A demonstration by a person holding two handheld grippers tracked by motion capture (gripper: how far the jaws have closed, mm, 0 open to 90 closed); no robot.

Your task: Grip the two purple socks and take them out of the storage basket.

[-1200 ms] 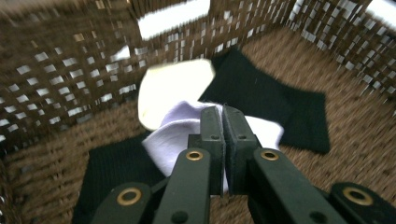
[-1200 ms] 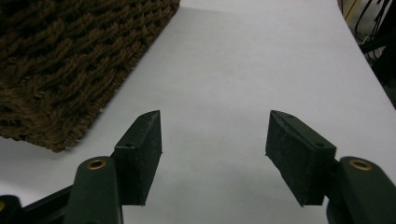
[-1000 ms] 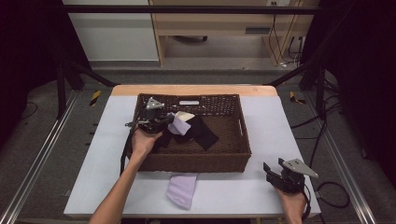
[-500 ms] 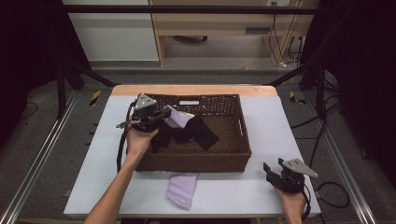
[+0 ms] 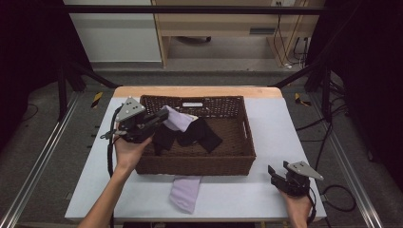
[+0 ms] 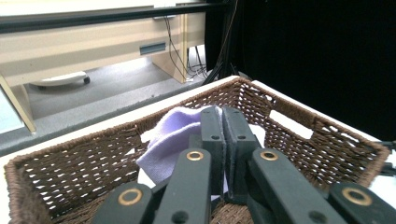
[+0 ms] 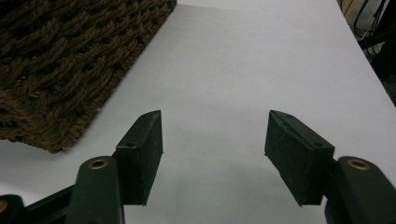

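While counted: 2 lilac socks (image 5: 176, 118), 1 basket (image 5: 237, 164)

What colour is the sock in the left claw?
Light purple sock, clearest in the left gripper view.

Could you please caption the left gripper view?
Left claw shut on a lavender cloth, above the wicker basket.

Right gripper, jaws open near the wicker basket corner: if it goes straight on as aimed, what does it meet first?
Probably nothing: the right gripper points along the bare white tabletop, passing right of the brown woven wicker basket. The way looks free to the table's far edge.
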